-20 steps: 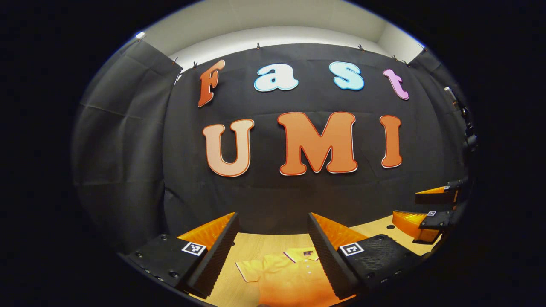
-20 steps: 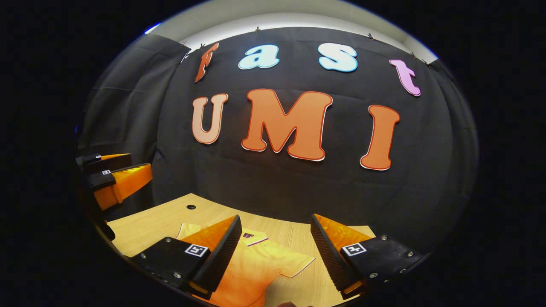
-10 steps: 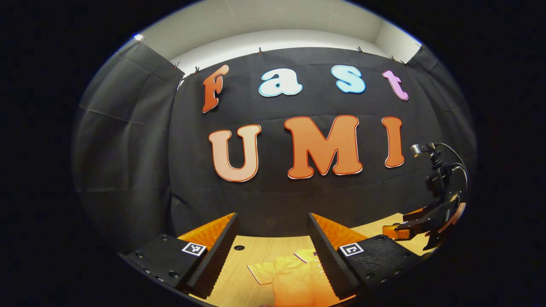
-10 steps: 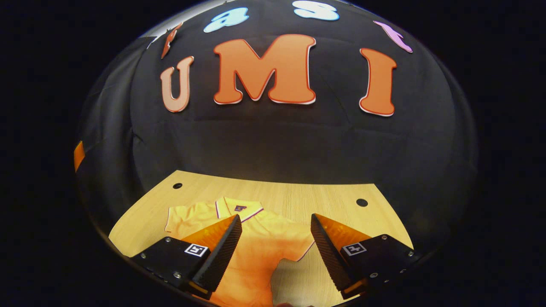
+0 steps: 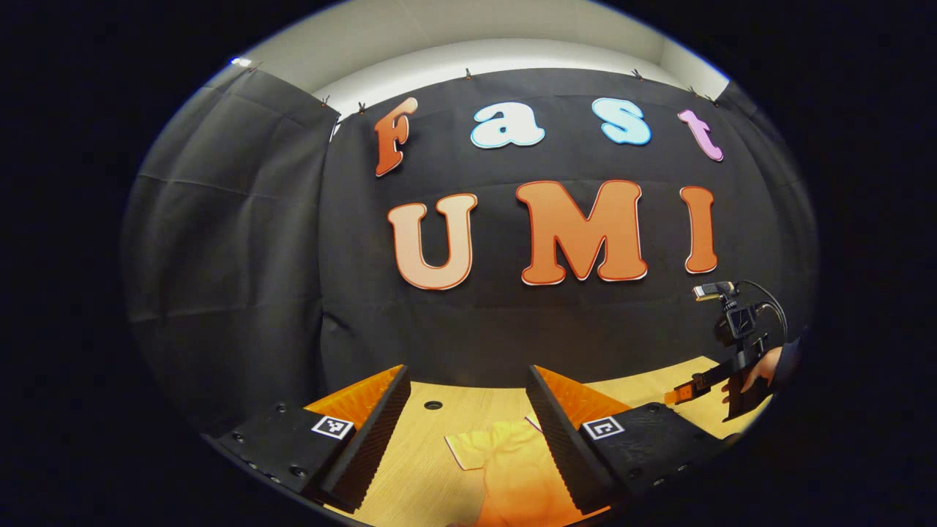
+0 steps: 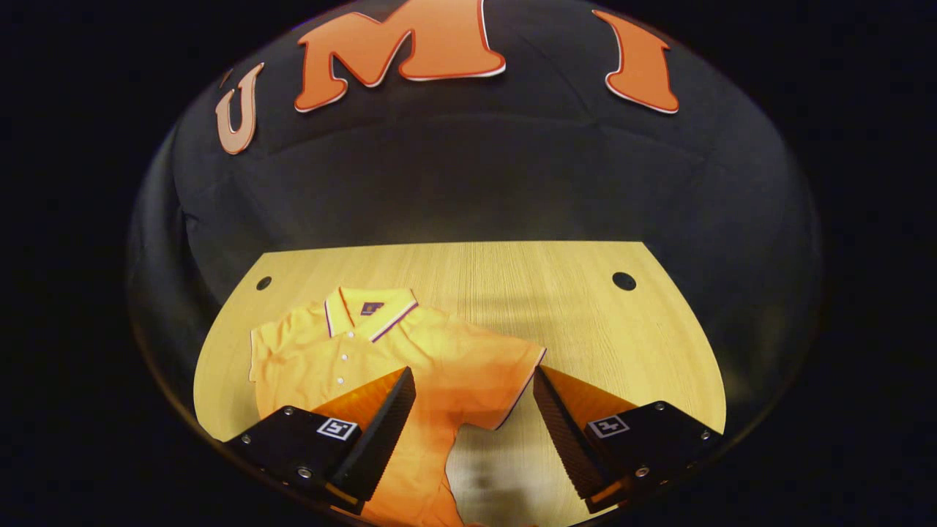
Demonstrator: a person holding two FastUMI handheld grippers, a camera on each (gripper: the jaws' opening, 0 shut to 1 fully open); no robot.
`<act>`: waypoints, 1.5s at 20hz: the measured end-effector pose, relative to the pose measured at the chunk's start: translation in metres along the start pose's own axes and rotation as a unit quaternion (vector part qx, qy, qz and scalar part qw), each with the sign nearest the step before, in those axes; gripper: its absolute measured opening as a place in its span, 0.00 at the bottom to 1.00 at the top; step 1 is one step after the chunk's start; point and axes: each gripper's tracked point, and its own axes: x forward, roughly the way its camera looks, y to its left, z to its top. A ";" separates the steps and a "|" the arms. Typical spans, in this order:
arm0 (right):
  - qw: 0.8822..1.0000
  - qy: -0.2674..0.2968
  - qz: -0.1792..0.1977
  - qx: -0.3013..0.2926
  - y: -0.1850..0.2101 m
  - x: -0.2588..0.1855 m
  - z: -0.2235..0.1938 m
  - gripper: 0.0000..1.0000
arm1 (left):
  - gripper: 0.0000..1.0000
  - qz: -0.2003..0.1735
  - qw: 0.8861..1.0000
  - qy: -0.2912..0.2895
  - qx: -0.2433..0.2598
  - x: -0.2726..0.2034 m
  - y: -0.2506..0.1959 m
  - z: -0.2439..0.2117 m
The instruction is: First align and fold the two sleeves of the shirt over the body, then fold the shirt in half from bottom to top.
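Note:
An orange polo shirt [image 6: 410, 366] with a dark-trimmed collar [image 6: 370, 311] lies flat on the wooden table [image 6: 585, 315], both short sleeves spread out. My right gripper [image 6: 474, 410] hovers open above the shirt's right sleeve [image 6: 505, 373], tilted down at the table. In the left gripper view, my left gripper [image 5: 468, 417] is open above the table, with the shirt's left sleeve [image 5: 479, 446] showing between its fingers. Far right in that view a hand holds the right gripper [image 5: 706, 384] above the table.
The table [image 5: 432, 439] has round holes at its back corners [image 6: 624, 280] [image 6: 263, 282]. Black cloth walls close the booth behind and to the sides. Bare wood lies to the right of the shirt.
The right gripper has tipped downward and come in over the shirt, which now shows much more fully. The left gripper has drifted left, so the sleeve sits nearer its right finger.

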 end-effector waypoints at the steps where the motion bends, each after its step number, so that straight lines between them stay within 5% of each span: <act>1: 1.000 0.013 -0.003 0.002 -0.003 0.009 -0.005 0.98 | 0.98 0.007 1.000 0.009 0.001 -0.002 0.003 -0.006; 9: 0.993 0.116 -0.028 0.013 -0.031 0.070 -0.027 0.98 | 0.98 0.041 0.998 0.044 0.006 -0.019 0.014 -0.021; 20: 0.967 0.250 -0.043 0.008 -0.050 0.125 -0.077 0.94 | 0.98 0.021 0.997 0.065 0.019 -0.007 -0.006 -0.033; 22: 0.963 0.265 -0.035 0.031 -0.044 0.125 -0.078 0.83 | 0.98 0.017 0.997 0.071 0.021 -0.004 -0.008 -0.037; 26: 0.966 0.253 -0.033 0.037 -0.045 0.131 -0.076 0.44 | 0.98 0.008 0.996 0.084 0.019 0.001 -0.012 -0.045; 27: 0.967 0.251 -0.021 0.033 -0.042 0.131 -0.075 0.21 | 0.98 0.007 0.996 0.085 0.018 0.003 -0.012 -0.045; 28: 0.968 0.246 0.003 0.041 -0.038 0.131 -0.074 0.21 | 0.98 0.007 0.996 0.083 0.018 0.004 -0.010 -0.045; 30: 0.967 0.234 0.017 0.099 -0.026 0.131 -0.066 0.05 | 0.98 0.007 0.997 0.081 0.018 0.004 -0.008 -0.043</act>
